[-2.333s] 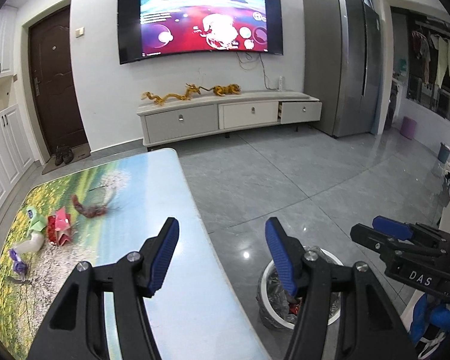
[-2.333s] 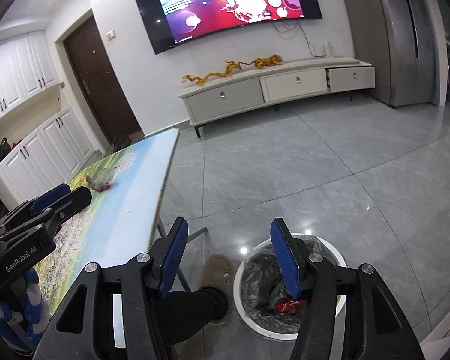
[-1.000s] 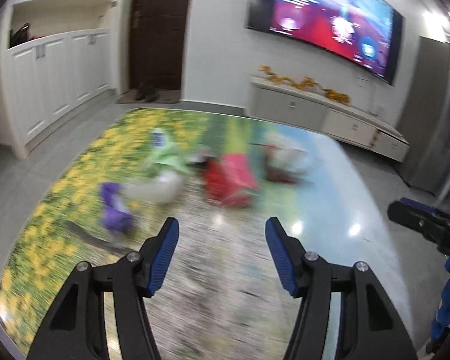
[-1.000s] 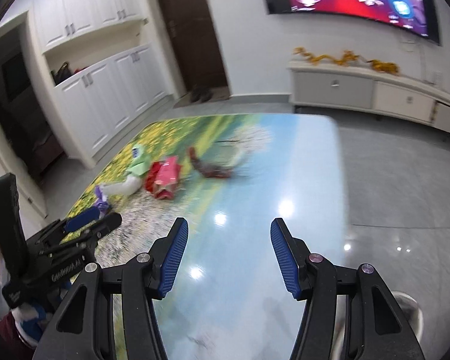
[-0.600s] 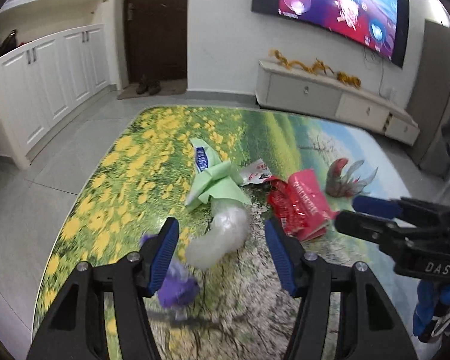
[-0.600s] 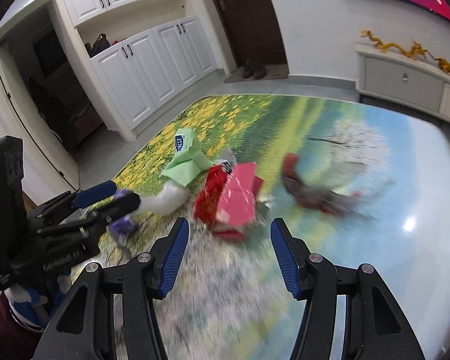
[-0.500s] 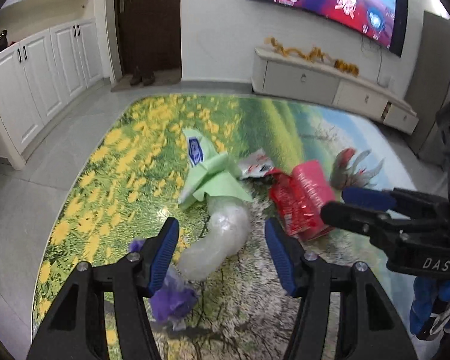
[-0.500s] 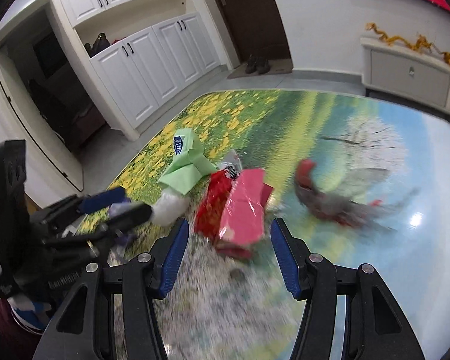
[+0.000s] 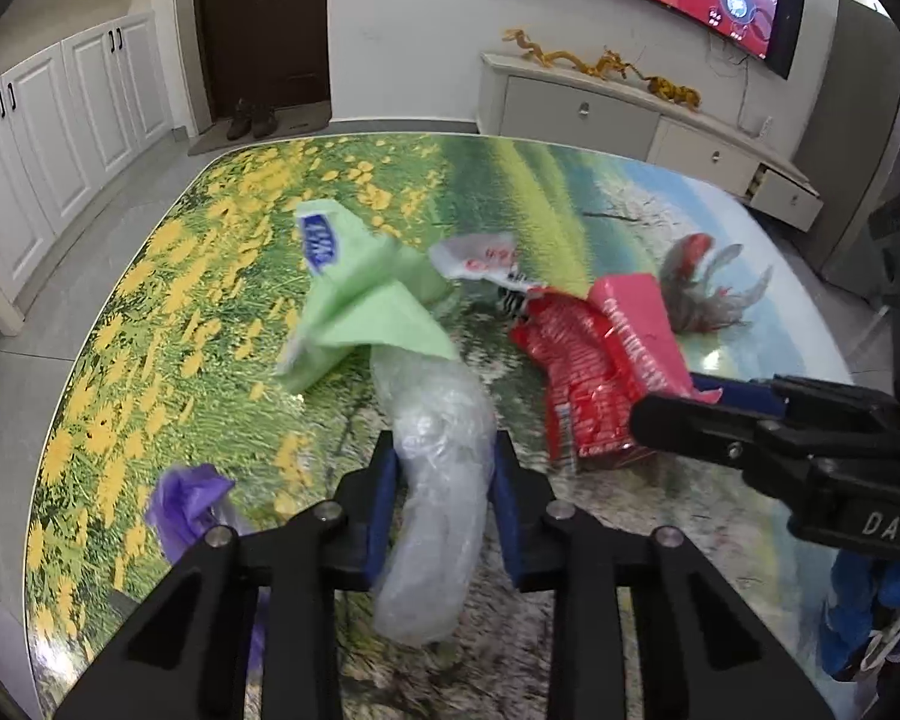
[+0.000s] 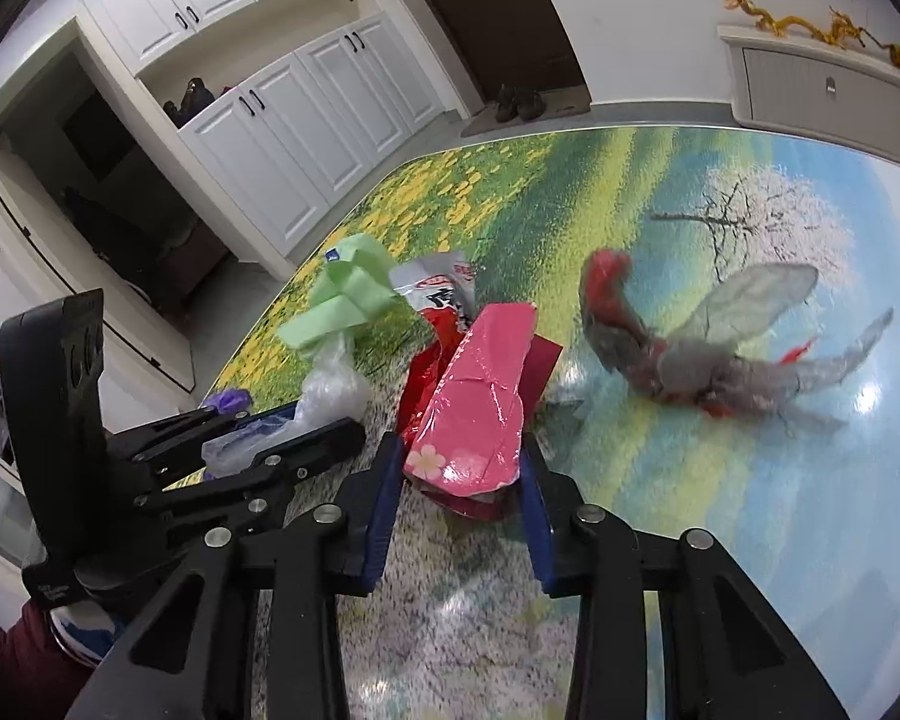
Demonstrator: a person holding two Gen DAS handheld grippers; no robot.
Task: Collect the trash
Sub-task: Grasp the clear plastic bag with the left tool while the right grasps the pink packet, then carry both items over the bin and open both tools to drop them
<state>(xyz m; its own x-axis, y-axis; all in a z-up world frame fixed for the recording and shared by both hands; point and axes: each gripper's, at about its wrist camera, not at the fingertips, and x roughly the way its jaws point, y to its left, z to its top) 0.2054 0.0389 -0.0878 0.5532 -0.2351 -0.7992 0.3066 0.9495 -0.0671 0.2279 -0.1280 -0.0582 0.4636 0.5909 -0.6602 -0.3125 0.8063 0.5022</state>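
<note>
Left gripper (image 9: 444,498) now pinches clear bag (image 9: 438,480) | right gripper (image 10: 459,501) pinches pink wrapper (image 10: 474,408) | both on table (image 9: 510,180), half a second ago merely straddled | lift likely next

— How is the left gripper (image 9: 444,501) held?

— It is pointed forward and slightly down over the worktop (image 9: 570,210). Its blue-padded fingers (image 9: 381,498) are drawn in and pressed against both sides of a clear plastic bag (image 9: 438,480).

— And the right gripper (image 10: 459,489)?

— It is held just to the right of the left one, aimed the same way. Its fingers (image 10: 384,492) are brought close on either side of a pink wrapper (image 10: 480,396), and contact is seen on both pads.

— Are both seen from each camera?

— Yes. The right gripper's black body is seen at the right edge of the left view, and the left gripper's at the left edge of the right view.
</note>
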